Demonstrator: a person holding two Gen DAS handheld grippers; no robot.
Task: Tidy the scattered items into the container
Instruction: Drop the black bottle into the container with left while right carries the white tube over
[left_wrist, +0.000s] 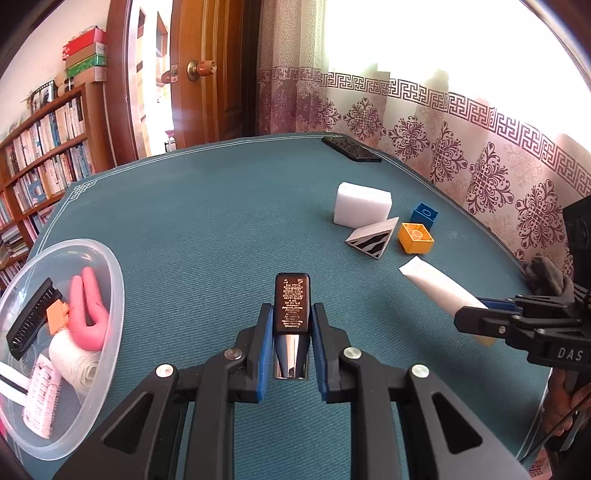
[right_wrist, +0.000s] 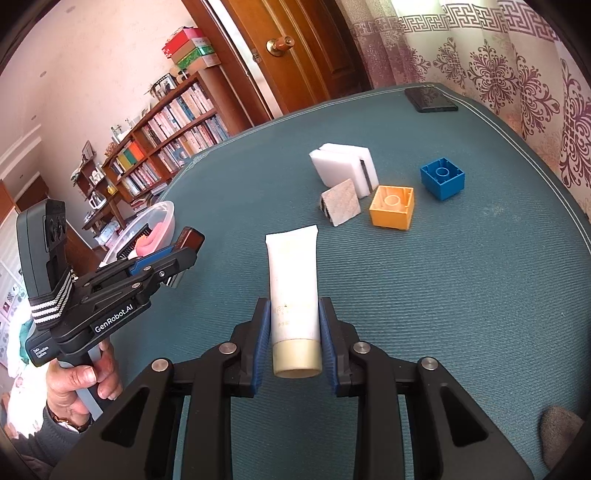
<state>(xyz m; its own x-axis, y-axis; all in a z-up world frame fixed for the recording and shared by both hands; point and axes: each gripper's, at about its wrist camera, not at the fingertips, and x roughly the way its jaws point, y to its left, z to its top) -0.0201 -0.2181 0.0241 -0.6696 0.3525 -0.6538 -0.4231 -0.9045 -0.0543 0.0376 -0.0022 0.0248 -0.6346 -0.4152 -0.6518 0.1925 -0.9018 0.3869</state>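
Black left gripper (right_wrist: 184, 254) reads "GenRobot.AI".

"GenRobot.AI" — left hand-held gripper (right_wrist: 184, 254); "DAS" — right hand-held gripper (left_wrist: 465, 317)

Left gripper (left_wrist: 291, 325) and right gripper (right_wrist: 295, 325), jaws clamped, level above tabletop

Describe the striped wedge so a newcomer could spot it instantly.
On the teal table, find the loose cluster near the curtain. The striped wedge lies between the white sponge block and the yellow brick. It alone is triangular, with black-and-white stripes.
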